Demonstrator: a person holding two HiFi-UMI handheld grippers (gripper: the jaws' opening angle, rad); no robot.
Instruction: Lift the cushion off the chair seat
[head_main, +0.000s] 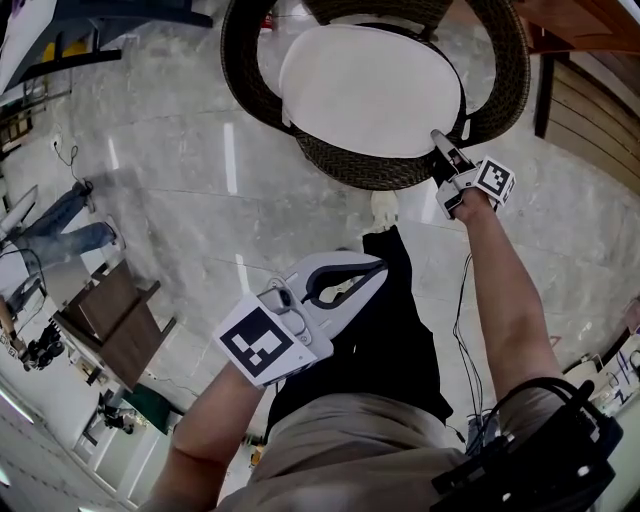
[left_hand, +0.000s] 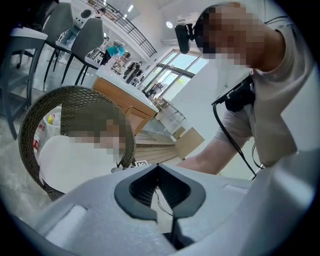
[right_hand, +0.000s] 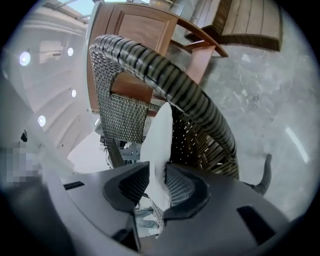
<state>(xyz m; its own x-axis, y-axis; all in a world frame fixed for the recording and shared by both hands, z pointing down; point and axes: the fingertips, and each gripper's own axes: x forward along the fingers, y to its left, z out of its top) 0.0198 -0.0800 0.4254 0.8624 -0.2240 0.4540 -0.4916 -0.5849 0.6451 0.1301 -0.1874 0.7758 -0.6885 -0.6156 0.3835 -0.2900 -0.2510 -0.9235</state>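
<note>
A white cushion (head_main: 370, 90) lies on the seat of a dark wicker chair (head_main: 350, 165) at the top of the head view. My right gripper (head_main: 440, 140) reaches to the cushion's near right edge. In the right gripper view the cushion's edge (right_hand: 159, 135) stands between the jaws of that gripper (right_hand: 159, 175) and both pads press on it, with the chair's woven rim (right_hand: 165, 75) arching just behind. My left gripper (head_main: 380, 266) hangs low near my body, well short of the chair, jaw tips together and empty (left_hand: 158, 167). From it the chair (left_hand: 30, 130) and cushion (left_hand: 70, 165) show at far left.
Wooden furniture (head_main: 590, 30) stands right of the chair, and a brown wooden cabinet (right_hand: 135, 30) is behind it. A small wooden table (head_main: 115, 320) and a person's legs in jeans (head_main: 60, 235) are at the left. The floor is pale marble tile.
</note>
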